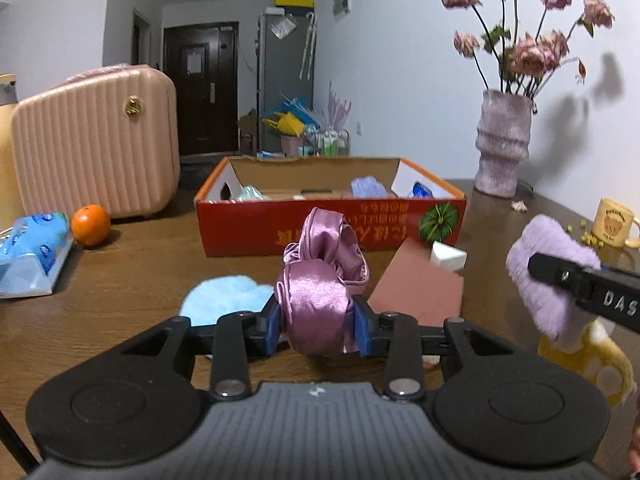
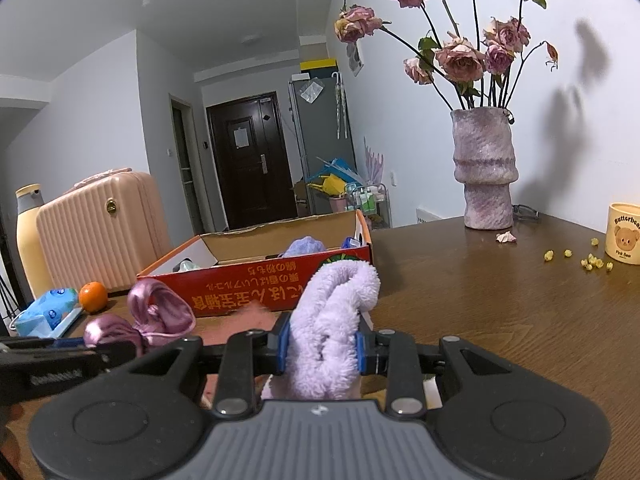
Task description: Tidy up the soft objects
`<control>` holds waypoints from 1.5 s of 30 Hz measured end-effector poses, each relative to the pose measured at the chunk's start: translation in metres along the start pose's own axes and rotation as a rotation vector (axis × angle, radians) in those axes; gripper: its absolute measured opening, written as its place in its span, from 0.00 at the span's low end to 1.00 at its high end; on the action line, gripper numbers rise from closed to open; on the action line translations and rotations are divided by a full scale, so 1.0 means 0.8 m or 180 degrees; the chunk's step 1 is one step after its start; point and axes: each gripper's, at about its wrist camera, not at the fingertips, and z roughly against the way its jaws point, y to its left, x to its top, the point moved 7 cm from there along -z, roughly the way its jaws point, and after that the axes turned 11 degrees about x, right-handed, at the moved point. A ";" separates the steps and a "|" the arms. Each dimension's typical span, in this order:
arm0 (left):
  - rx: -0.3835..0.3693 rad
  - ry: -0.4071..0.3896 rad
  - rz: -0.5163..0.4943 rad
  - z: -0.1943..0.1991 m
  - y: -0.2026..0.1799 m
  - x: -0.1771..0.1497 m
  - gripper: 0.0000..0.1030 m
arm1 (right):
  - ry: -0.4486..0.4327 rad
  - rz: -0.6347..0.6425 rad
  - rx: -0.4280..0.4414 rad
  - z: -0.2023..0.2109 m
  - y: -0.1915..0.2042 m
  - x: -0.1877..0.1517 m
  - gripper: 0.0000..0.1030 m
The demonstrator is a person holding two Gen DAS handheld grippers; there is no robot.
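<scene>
My left gripper is shut on a pink satin scrunchie and holds it above the brown table, in front of the open red cardboard box. My right gripper is shut on a fluffy lilac cloth, also held short of the box. The lilac cloth and right gripper show at the right of the left wrist view; the scrunchie shows at the left of the right wrist view. The box holds a lilac soft item and other pieces. A light blue fluffy cloth lies on the table.
A pink suitcase, an orange and a blue pack stand left. A vase of dried roses and a bear mug stand right. A reddish pad, a white wedge and a yellow plush lie nearby.
</scene>
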 end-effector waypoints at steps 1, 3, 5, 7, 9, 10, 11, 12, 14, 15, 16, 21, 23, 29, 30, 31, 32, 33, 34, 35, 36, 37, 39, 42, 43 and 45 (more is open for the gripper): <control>0.0009 -0.0028 0.0020 0.003 0.002 0.002 0.35 | -0.0016 0.0003 0.0005 0.001 0.001 0.000 0.28; 0.0013 -0.0082 0.0064 0.011 0.005 0.006 0.35 | -0.0061 0.0015 0.0006 0.004 0.003 0.001 0.28; 0.0023 -0.0135 0.0111 0.018 0.010 0.010 0.35 | -0.0113 0.0020 0.0013 0.007 0.005 0.003 0.28; 0.0042 -0.0191 0.0149 0.024 0.012 0.014 0.35 | -0.0160 -0.0008 0.0029 0.008 0.009 0.005 0.28; 0.0064 -0.0236 0.0201 0.031 0.016 0.018 0.35 | -0.0200 -0.0029 0.0061 0.007 0.015 0.006 0.28; 0.0069 -0.0252 0.0235 0.033 0.017 0.020 0.35 | -0.0215 -0.0029 0.0072 0.007 0.017 0.008 0.28; 0.0077 -0.0268 0.0273 0.036 0.020 0.023 0.35 | -0.0231 -0.0025 0.0082 0.007 0.020 0.008 0.28; 0.0085 -0.0287 0.0309 0.038 0.022 0.025 0.35 | -0.0248 -0.0017 0.0090 0.007 0.024 0.009 0.28; 0.0091 -0.0317 0.0364 0.041 0.024 0.029 0.35 | -0.0280 0.0008 0.0093 0.006 0.030 0.010 0.28; 0.0095 -0.0330 0.0384 0.043 0.026 0.030 0.35 | -0.0295 0.0028 0.0090 0.005 0.034 0.011 0.28; 0.0098 -0.0344 0.0399 0.045 0.027 0.032 0.35 | -0.0303 0.0046 0.0088 0.004 0.036 0.012 0.28; 0.0099 -0.0379 0.0471 0.046 0.031 0.041 0.35 | -0.0345 0.0065 0.0085 -0.004 0.047 0.018 0.28; 0.0112 -0.0387 0.0500 0.043 0.034 0.045 0.35 | -0.0372 0.0073 0.0076 -0.009 0.049 0.021 0.28; 0.0147 -0.0448 0.0622 0.033 0.043 0.064 0.35 | -0.0466 0.0056 0.0032 -0.027 0.056 0.034 0.28; 0.0161 -0.0457 0.0641 0.030 0.044 0.067 0.35 | -0.0479 0.0042 0.0026 -0.031 0.056 0.036 0.28; 0.0176 -0.0464 0.0660 0.027 0.046 0.071 0.35 | -0.0488 0.0035 0.0021 -0.035 0.055 0.039 0.28; 0.0183 -0.0468 0.0682 0.024 0.048 0.074 0.35 | -0.0497 0.0031 0.0016 -0.039 0.055 0.041 0.28; 0.0187 -0.0470 0.0699 0.021 0.050 0.076 0.35 | -0.0513 0.0024 0.0008 -0.043 0.055 0.044 0.28; 0.0194 -0.0470 0.0715 0.019 0.052 0.078 0.35 | -0.0524 0.0014 0.0005 -0.045 0.054 0.046 0.28; 0.0202 -0.0470 0.0730 0.015 0.054 0.081 0.35 | -0.0535 -0.0001 0.0003 -0.049 0.052 0.049 0.28; 0.0205 -0.0471 0.0740 0.013 0.055 0.082 0.35 | -0.0548 -0.0013 -0.0003 -0.052 0.051 0.051 0.28; 0.0212 -0.0471 0.0750 0.010 0.056 0.084 0.35 | -0.0560 -0.0018 -0.0012 -0.055 0.050 0.054 0.28; 0.0226 -0.0477 0.0764 0.003 0.058 0.088 0.35 | -0.0574 -0.0019 -0.0030 -0.062 0.049 0.057 0.28; 0.0249 -0.0504 0.0777 -0.005 0.058 0.096 0.35 | -0.0575 -0.0020 -0.0045 -0.073 0.046 0.061 0.28; 0.0254 -0.0514 0.0779 -0.007 0.058 0.097 0.35 | -0.0575 -0.0017 -0.0048 -0.076 0.045 0.062 0.28; 0.0268 -0.0532 0.0790 -0.013 0.059 0.102 0.35 | -0.0579 -0.0009 -0.0052 -0.083 0.043 0.065 0.28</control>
